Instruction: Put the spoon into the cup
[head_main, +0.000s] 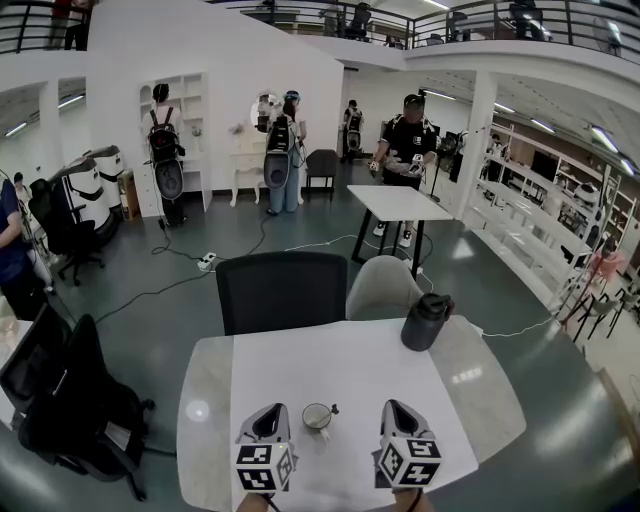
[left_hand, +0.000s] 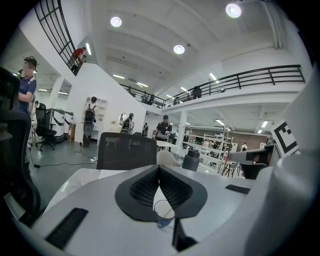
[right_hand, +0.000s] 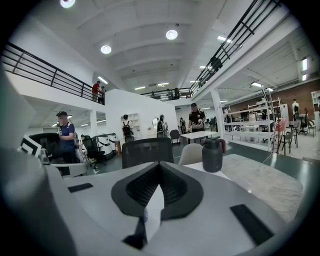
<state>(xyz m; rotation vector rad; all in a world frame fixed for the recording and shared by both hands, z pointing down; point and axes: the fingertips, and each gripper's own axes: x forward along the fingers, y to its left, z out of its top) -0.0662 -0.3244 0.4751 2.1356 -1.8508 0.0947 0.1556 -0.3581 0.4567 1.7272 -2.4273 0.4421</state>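
Both grippers, left gripper and right gripper, read clenched and empty on my feed. Between them, the cup stands on the counter, touching neither.

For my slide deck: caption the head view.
Left tongs and right tongs, both shut, flank a small cup on a white table, dark jug beyond.

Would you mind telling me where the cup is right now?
In the head view the cup stands at the near end of the white mat, between the left gripper and the right gripper, somewhat nearer the left one.
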